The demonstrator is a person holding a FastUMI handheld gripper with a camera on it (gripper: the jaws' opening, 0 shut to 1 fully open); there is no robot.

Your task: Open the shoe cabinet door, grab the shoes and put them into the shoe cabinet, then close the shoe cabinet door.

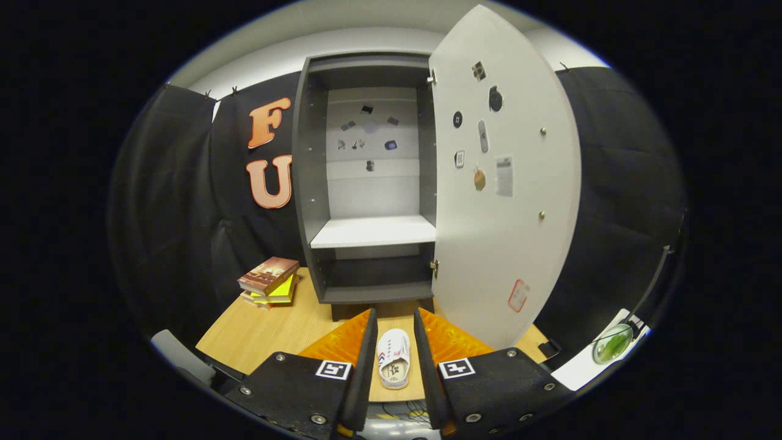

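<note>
The dark grey shoe cabinet (308, 183) stands on the wooden table (256, 333) straight ahead, beyond the fingers. Its white door (507, 244) is swung wide open to the right, with stickers on its inner face. Inside are a white shelf (372, 232) and a dark lower compartment, both bare. A white shoe (393, 357) lies on the table in front of the cabinet, toe toward it. My gripper (394, 315) is open, and the shoe shows in the gap between its fingers with room on both sides.
A stack of books (269, 281) lies on the table left of the cabinet. Black cloth walls close in the booth behind and at both sides. A round green-tinted object (612, 343) on a thin arm sits at the far right. A grey rounded edge (177, 357) shows near the table's left corner.
</note>
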